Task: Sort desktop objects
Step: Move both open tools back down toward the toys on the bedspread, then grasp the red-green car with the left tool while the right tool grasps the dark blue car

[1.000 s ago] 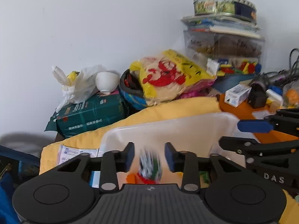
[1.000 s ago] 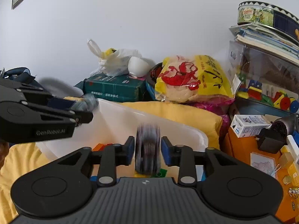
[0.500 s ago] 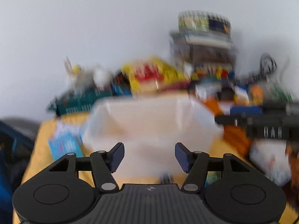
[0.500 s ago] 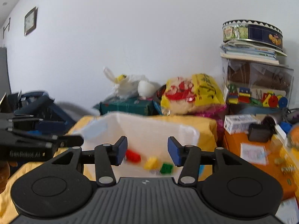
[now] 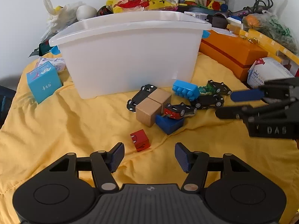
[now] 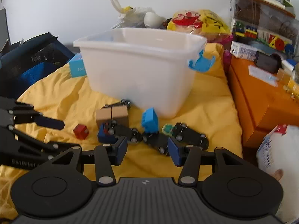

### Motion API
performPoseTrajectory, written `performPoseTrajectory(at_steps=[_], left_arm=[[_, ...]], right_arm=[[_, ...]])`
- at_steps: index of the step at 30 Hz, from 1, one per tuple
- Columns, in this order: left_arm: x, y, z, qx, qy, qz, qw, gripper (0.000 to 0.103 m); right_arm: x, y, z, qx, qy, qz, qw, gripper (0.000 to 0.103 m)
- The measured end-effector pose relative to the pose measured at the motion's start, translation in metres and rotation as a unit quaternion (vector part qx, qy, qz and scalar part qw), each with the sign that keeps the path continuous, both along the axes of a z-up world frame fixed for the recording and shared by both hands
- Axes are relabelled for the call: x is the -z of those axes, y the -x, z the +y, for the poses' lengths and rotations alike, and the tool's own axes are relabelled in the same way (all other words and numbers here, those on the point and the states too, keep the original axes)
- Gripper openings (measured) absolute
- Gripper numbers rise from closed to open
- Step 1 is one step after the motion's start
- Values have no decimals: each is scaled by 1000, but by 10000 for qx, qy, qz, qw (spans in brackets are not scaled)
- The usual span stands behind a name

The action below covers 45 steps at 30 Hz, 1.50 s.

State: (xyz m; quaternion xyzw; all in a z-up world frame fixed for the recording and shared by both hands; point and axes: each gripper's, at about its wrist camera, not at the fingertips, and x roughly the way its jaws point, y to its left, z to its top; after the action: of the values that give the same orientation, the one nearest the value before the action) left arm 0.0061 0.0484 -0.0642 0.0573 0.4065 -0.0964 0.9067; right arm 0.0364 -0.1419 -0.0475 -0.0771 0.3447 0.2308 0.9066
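The left claw hangs over the yellow cloth with its jaws spread wide and nothing between them; they have just been opening. Just beyond its fingertips, slightly left of the midline, lies a small red block, apart from both pads. Further out sit two plain wooden cubes side by side, touching, with a dark blue block against their right side and a red toy car resting on top of that block. A black toy car lies behind the cubes, near the foot of the white bin.

The right claw is also released, its jaws parted and empty, after opening a little. Right ahead of its pads a row of black toy cars lies on the cloth, the nearest one just past the right pad; whether it touches is unclear. A light blue studded brick stands tilted behind those cars, beside a green car. The bin stands upright behind the whole cluster, with a blue clip on its right end. A light blue box sits to the bin's left, and an orange box to its right.
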Motion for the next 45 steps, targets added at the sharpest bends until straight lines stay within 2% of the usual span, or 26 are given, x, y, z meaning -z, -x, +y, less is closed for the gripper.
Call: performPoseTrajectory(at_steps=[4, 7, 11, 13, 16, 21, 23, 24, 26, 28, 30, 32, 33, 35, 37, 38, 39, 41, 42, 45], left_arm=[[0, -6, -3, 50, 53, -41, 10000, 63], [-2, -10, -13, 257, -101, -174, 9995, 62], [-9, -12, -34, 831, -384, -397, 9950, 62], [-10, -14, -45, 1153, -665, -516, 9898, 62], [-13, -17, -47, 1354, -682, -500, 9872, 62], [-7, -25, -44, 1675, -789, -265, 9823, 62], [-7, -27, -48, 1838, -946, -323, 9779, 62], [-7, -28, -51, 1937, -1026, -346, 9751, 62], [-7, -30, -57, 2115, -1230, -431, 9686, 62], [-6, -33, -65, 2345, -1507, -509, 9590, 59], [-3, -38, -73, 2555, -1721, -569, 9497, 57], [0, -44, -78, 2710, -1859, -510, 9431, 50], [4, -47, -80, 2794, -1938, -419, 9395, 41], [11, -50, -86, 3016, -2157, -314, 9282, 35], [17, -50, -91, 3203, -2382, -257, 9165, 34], [18, -50, -91, 3254, -2400, -259, 9143, 34], [18, -51, -91, 3270, -2379, -251, 9142, 34], [15, -55, -87, 3216, -2195, -181, 9209, 32], [12, -58, -84, 3137, -1979, -125, 9286, 21], [-12, -59, -61, 2566, -840, 17, 9629, 20]], right_arm=[[8, 1, 1, -70, 151, 178, 9997, 46], [13, 2, 2, -73, 284, 234, 9993, 40], [14, 5, 6, -185, 721, -73, 9972, 42], [16, 2, 7, -539, 849, -258, 9946, 42], [19, -7, 9, -1097, 1126, -586, 9858, 43], [31, -39, 15, -1359, 1405, -366, 9800, 44], [31, -44, 13, -1387, 1270, -247, 9818, 38], [29, -44, 12, -1339, 1211, -209, 9834, 36], [23, -37, 8, -1228, 1123, -205, 9858, 22], [16, -28, 0, -1055, 1015, -122, 9891, 21], [14, -21, -9, -869, 751, 165, 9933, 20], [14, -12, -16, -707, 646, 323, 9949, 20], [14, -7, -18, -638, 643, 342, 9953, 20], [14, 2, -20, -557, 593, 398, 9959, 20], [15, 9, -22, -528, 575, 455, 9959, 21], [15, 12, -21, -534, 603, 467, 9957, 21], [16, 16, -21, -535, 616, 452, 9956, 21], [16, 17, -21, -491, 583, 466, 9960, 21], [16, 17, -21, -469, 560, 466, 9962, 21], [14, 15, -20, -428, 588, 462, 9963, 21]])
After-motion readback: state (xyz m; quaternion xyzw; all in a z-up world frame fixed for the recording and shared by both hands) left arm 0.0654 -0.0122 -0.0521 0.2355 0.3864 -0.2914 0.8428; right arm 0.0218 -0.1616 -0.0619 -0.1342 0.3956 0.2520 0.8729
